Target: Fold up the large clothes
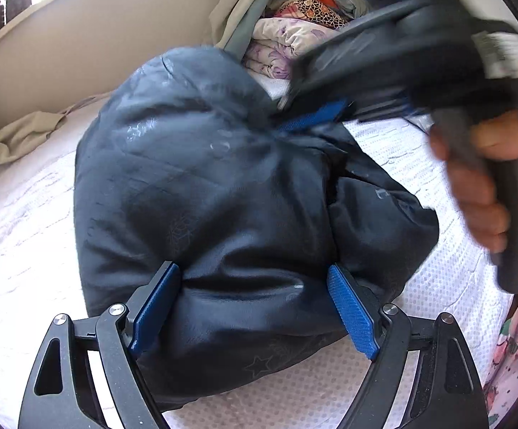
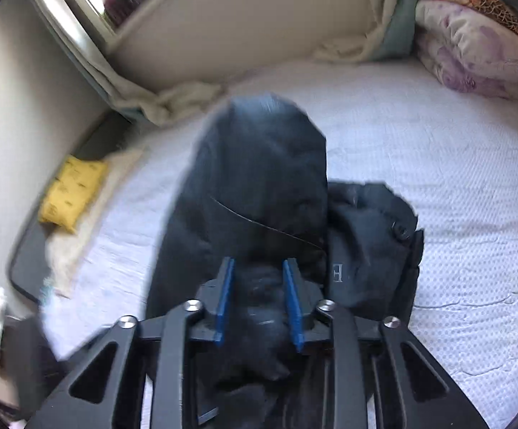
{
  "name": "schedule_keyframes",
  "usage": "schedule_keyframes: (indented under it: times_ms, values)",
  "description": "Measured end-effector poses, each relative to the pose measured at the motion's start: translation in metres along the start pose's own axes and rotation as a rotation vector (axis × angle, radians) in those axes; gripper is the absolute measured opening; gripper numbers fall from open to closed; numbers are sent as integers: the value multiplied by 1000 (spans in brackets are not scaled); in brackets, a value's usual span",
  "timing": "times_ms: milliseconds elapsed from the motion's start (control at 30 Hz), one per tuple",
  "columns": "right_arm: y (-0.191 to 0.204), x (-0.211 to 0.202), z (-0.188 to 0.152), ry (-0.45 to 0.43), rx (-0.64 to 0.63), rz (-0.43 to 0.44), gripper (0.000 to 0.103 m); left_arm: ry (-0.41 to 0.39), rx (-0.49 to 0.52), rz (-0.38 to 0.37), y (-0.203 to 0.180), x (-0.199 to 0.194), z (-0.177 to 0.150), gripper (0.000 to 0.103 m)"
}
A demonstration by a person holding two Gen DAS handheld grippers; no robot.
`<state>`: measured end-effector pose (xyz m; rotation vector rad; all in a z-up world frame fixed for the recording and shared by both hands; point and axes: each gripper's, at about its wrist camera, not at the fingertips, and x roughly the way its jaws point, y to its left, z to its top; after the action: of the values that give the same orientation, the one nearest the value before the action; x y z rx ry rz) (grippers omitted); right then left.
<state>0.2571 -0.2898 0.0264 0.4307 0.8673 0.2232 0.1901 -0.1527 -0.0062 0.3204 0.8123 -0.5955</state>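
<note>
I'm gripping the dark padded jacket (image 1: 201, 186), bunched on the bed (image 1: 438, 286): left hand-held gripper (image 1: 252, 307) clamping wide round its bulk, right hand-held gripper (image 2: 259, 307) pinching a fold. Approx half done; flattening + final folds left.

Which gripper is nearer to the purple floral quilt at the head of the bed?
Right. The right gripper pinches the dark jacket at its far end, just short of the quilt. The left gripper straddles the jacket's near end, with the whole bundle between it and the quilt.
</note>
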Motion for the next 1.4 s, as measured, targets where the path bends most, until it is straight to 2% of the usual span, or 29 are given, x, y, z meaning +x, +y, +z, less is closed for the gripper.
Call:
schedule_keyframes:
  times_ms: [100, 233, 400, 533, 733, 833, 900, 967, 1100, 1233, 1300, 1400]
  values:
    - [1, 30, 3, 42, 8, -34, 17, 4, -9, 6, 9, -2, -1, 87]
    - [-7, 52, -3, 71, 6, -76, 16, 4, -10, 19, 11, 2, -4, 87]
    - [-23, 75, -17, 66, -52, -147, 13, -8, 68, 91, -7, 17, -8, 91]
    - [-31, 89, -23, 43, -66, -164, 12, -12, 61, 102, -13, 24, -8, 93]
    - [-19, 88, -29, -10, -106, -239, 12, 7, 41, 114, -14, 26, -3, 94]
    - [-22, 76, -22, 17, -44, -183, 17, 18, 9, 88, -8, 22, -2, 96]
    - [-31, 61, -12, 47, 39, -131, 30, 26, -1, 79, -6, 21, 1, 96]
    - [-36, 41, -4, 31, 106, -109, 34, 30, -2, 80, -7, 20, 2, 96]
    - [-15, 5, 8, -81, 17, -165, 34, 32, 1, 81, -5, 26, 6, 96]
    - [10, -4, 14, -170, -87, -144, 34, 34, 13, 89, -8, 29, 5, 96]
    - [15, 7, 17, -155, -116, -156, 34, 34, 15, 91, -10, 30, 3, 96]
    - [11, 38, 17, -82, -122, -191, 34, 33, 25, 90, -10, 32, 2, 97]
